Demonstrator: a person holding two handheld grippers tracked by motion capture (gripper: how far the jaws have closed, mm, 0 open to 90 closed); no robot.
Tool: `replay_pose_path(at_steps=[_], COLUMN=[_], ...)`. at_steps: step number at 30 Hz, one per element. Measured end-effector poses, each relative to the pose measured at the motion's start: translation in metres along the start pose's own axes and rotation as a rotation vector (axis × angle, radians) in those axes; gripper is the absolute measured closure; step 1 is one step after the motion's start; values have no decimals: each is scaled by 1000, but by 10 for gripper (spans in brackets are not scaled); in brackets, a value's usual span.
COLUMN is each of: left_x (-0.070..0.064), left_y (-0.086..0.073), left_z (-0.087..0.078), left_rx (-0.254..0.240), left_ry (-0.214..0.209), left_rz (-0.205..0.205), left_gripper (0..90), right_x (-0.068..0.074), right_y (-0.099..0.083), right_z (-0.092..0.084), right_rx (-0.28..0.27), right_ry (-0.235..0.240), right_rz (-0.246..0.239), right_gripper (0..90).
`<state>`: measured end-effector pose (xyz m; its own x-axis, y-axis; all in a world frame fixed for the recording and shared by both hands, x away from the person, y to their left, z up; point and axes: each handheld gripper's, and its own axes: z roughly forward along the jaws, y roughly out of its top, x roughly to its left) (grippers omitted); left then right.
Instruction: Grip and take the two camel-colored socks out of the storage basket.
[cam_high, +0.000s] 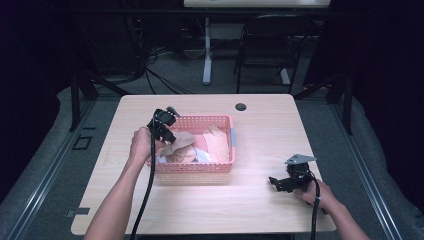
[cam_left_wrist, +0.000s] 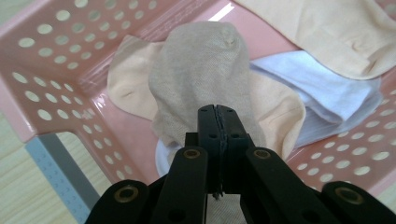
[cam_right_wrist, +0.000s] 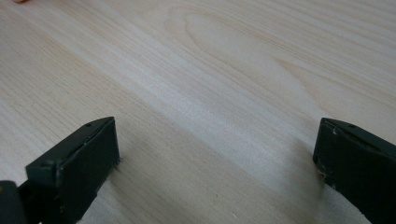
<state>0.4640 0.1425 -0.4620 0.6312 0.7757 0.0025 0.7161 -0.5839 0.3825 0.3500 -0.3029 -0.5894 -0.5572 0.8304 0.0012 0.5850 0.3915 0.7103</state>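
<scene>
A pink perforated basket (cam_high: 200, 168) stands on the wooden table (cam_high: 260, 130) and holds several socks. My left gripper (cam_high: 170, 137) is over the basket's left end, shut on a grey-beige sock (cam_left_wrist: 201, 79) that hangs from its jaws. Under it lie a cream sock (cam_left_wrist: 275, 109) and a white sock (cam_left_wrist: 327, 93); another cream sock (cam_left_wrist: 336, 32) lies farther in. My right gripper (cam_high: 276, 183) rests low on the table to the right of the basket, jaws wide apart, with only bare wood (cam_right_wrist: 210, 116) between its fingers (cam_right_wrist: 79, 158).
A round cable hole (cam_high: 241, 106) sits near the table's far edge. Behind the table stand a black chair (cam_high: 272, 45) and a desk leg (cam_high: 207, 50) among floor cables. Bare tabletop lies to the right and front of the basket.
</scene>
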Motion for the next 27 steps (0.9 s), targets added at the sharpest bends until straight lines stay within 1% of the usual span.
replay_pose_path(at_steps=[2,6,7,8,9,11,13,15,17,19,20,21,22,24,25,26,27], left_x=[0,0,1,1,1,2,1,1,1,1,2,2,2,2,2,3,3], left_y=[1,3,4,4,5,6,7,8,8,8,8,8,8,8,8,7,7], left_z=[-3,-11,-16,-16,-20,-25,-28,-27,-24,-17,-9,-9,-4,7,12,17,21], left_rx=[-10,-23,-40,-40,-54,-61,-56,-51,-55,-47,-37,-37,-30,-11,0,16,25], left_ry=[-2,2,8,8,10,13,16,18,14,6,3,3,7,-4,-7,-10,-5], left_rz=[-11,-5,-2,-2,-3,0,8,9,6,-5,-7,-7,-12,-21,-31,-27,-34], left_gripper=[896,896,898,898,898,898,898,897,896,894,889,840,840,763,707,665,628], right_x=[0,0,0,0,0,0,0,0,0,0,0,0,0,0,0,0,0], right_y=[0,0,0,0,0,0,0,0,0,0,0,0,0,0,0,0,0], right_z=[0,0,0,0,0,0,0,0,0,0,0,0,0,0,0,0,0], right_rx=[1,0,0,0,2,1,1,1,1,1,1,1,1,1,4,4,1], right_ry=[1,0,0,0,1,1,1,1,1,1,1,1,1,1,2,1,1], right_rz=[-1,0,0,0,-1,-1,-1,-1,-1,-1,-1,-1,-1,-1,0,0,-2], right_gripper=[0,0,0,0,0,0,0,0,0,0,0,0,0,0,0,0,0])
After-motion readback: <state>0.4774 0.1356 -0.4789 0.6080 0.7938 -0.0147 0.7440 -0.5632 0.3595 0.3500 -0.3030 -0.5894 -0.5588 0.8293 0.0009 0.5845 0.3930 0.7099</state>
